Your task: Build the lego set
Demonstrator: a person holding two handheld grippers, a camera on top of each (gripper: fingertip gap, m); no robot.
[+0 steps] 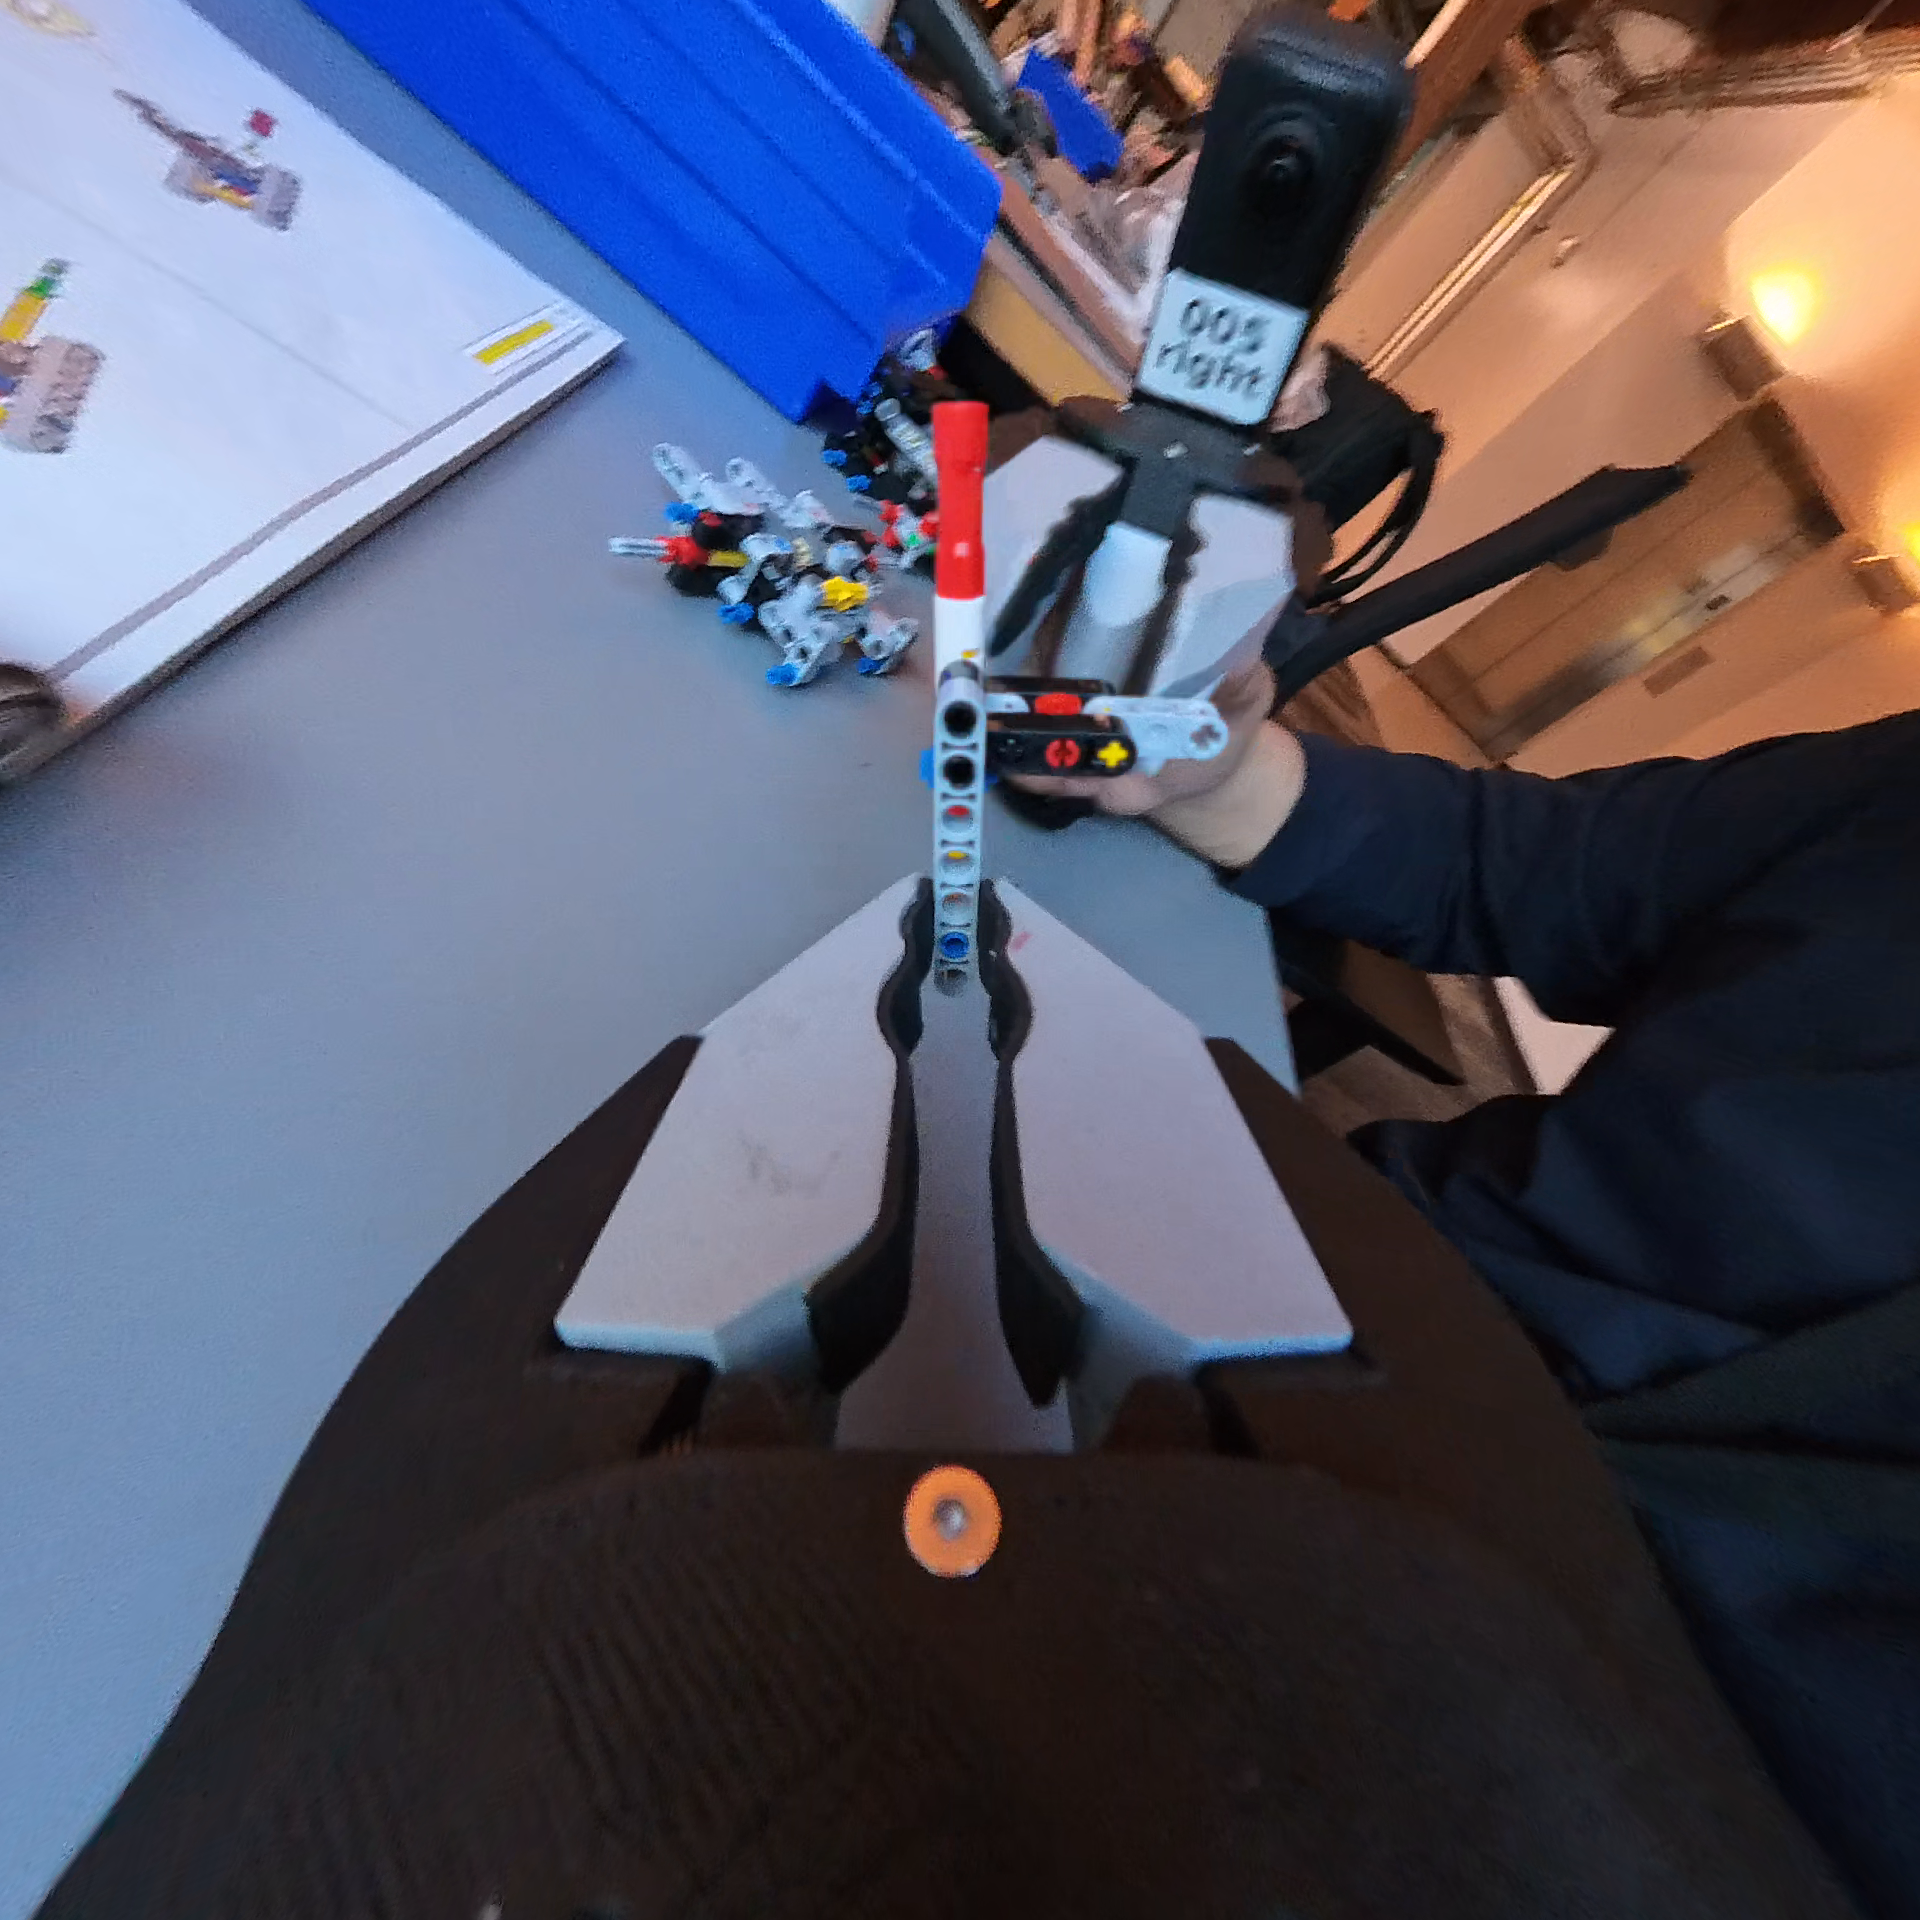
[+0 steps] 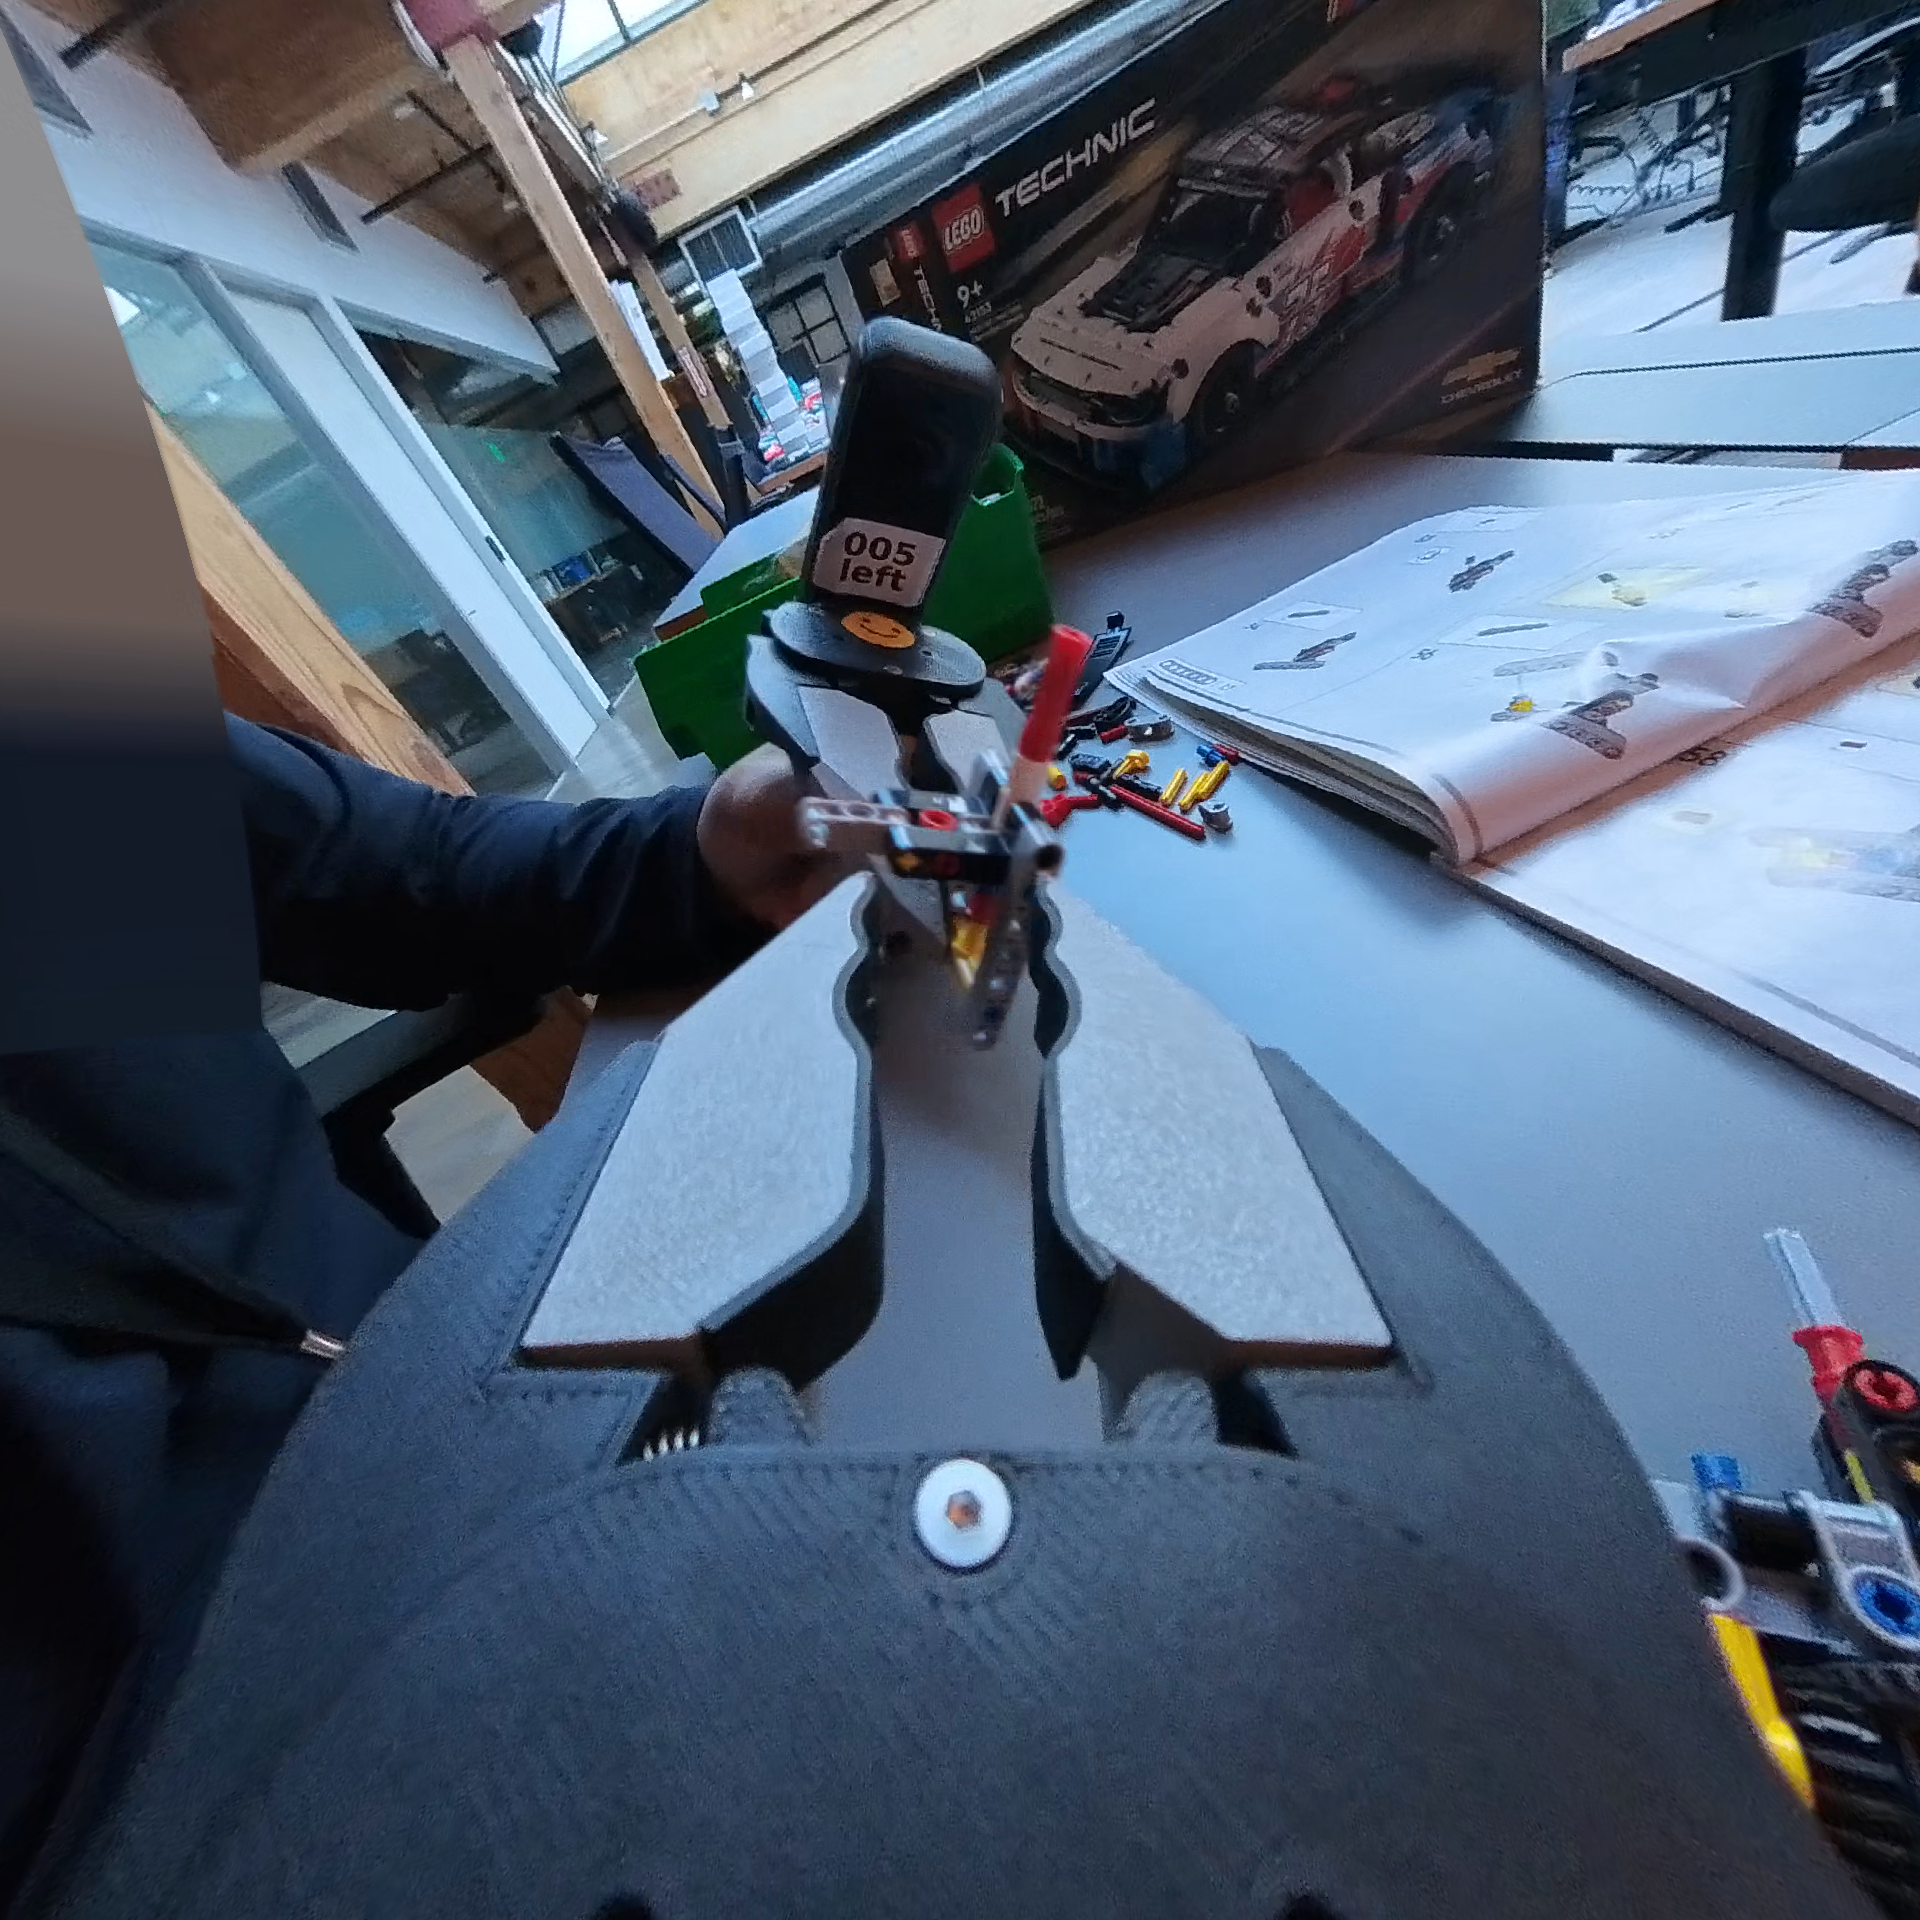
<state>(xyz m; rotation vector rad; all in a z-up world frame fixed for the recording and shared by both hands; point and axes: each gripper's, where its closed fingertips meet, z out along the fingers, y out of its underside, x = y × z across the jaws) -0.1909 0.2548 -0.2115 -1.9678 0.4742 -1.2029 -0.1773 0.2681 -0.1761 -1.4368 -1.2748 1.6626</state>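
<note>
1. My left gripper (image 1: 954, 940) has its fingers clenched on the near end of a grey holed beam (image 1: 957, 821), both pads pressing its sides.
2. The beam carries a red-and-white rod (image 1: 958, 520) and a black cross piece (image 1: 1070, 740), held in the air above the grey surface (image 1: 416, 935), near its edge.
3. My right gripper (image 2: 954, 961) has its fingers released around the same assembly; a gap shows at the left pad.
4. Loose parts (image 1: 790, 582) lie beside a blue bin (image 1: 727, 177).
</note>
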